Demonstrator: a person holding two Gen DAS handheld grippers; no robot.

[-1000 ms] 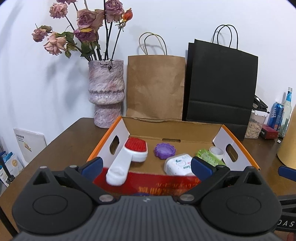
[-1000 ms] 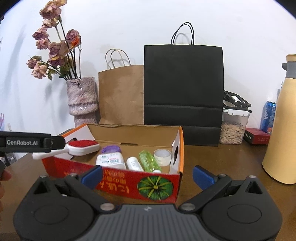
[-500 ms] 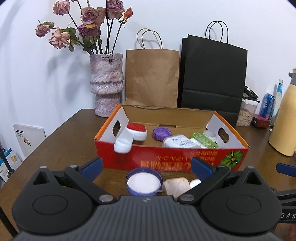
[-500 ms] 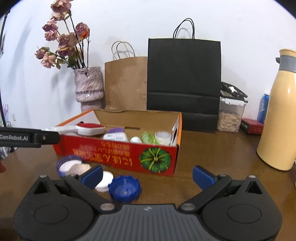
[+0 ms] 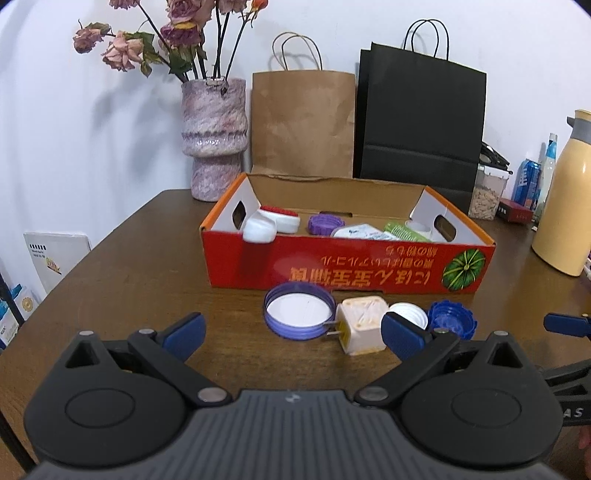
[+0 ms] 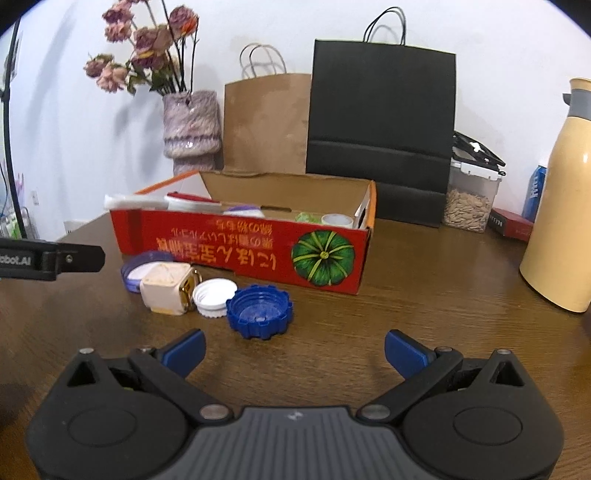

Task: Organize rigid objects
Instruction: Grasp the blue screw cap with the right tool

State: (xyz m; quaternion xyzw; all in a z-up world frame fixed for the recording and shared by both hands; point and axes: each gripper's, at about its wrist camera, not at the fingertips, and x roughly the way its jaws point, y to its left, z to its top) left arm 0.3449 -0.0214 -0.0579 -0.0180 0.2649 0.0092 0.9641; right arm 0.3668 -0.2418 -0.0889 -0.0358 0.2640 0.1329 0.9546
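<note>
A plain white wall (image 5: 92, 147) is taking up the whole back of the shot, with soft shadows falling across it behind a marbled purple vase (image 5: 214, 136) that's holding dried roses (image 5: 173, 33). A brown paper bag (image 5: 303, 122) and a black paper bag (image 5: 421, 122) are leaning against that wall, all sitting on a dark wooden counter (image 5: 129, 273) that's catching a bit of glare.

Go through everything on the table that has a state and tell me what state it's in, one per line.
Left tool: open, empty.
Right tool: open, empty.
Red cardboard box: open-topped, holding items.
Purple lid: outside box, inner side up.
Blue cap: outside box, inner side up.
White cap: outside box, inner side up.
Plug adapter: on table, prongs sideways.
</note>
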